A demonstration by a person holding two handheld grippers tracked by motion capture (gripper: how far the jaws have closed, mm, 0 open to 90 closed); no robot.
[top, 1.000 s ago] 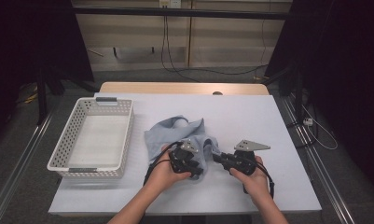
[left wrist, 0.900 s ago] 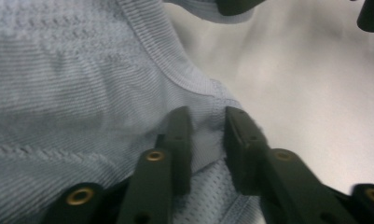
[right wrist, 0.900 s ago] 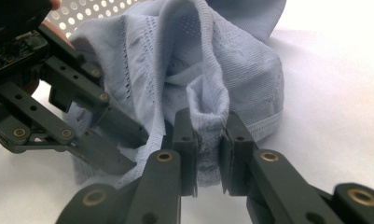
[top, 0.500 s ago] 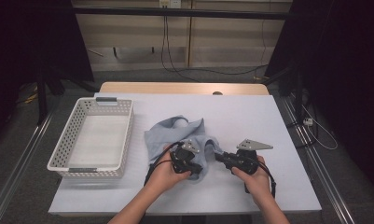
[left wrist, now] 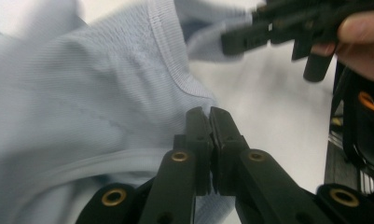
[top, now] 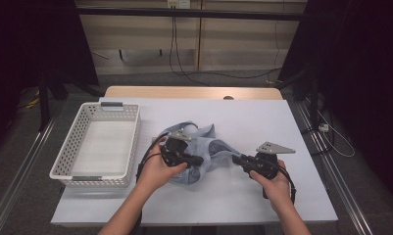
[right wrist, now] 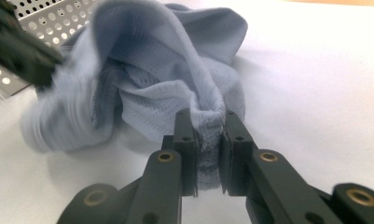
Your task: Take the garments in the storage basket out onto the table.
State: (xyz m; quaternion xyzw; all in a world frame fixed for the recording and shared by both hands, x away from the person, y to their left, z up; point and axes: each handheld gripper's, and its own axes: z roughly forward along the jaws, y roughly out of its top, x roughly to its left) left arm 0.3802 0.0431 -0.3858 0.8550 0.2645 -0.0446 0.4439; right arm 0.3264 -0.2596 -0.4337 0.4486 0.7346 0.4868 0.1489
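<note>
A light-blue knit garment lies crumpled on the white table, between my two grippers. My left gripper has just been closing and now stands shut on a thin edge of the garment, which it holds raised off the table; its jaws almost meet. My right gripper is shut on a thick fold of the garment, and the fold bulges between its jaws. In the left gripper view the right gripper shows at the top right. The left gripper is blurred in the right gripper view.
A white perforated basket stands at the left of the table, with nothing inside, and its corner is in the right gripper view. Cables trail from both grippers toward the table's near edge. Dark floor and rails surround the table.
My left gripper has risen and shifted, lifting its part of the garment so the cloth bunches upward. The right gripper has kept its place and its grip.
</note>
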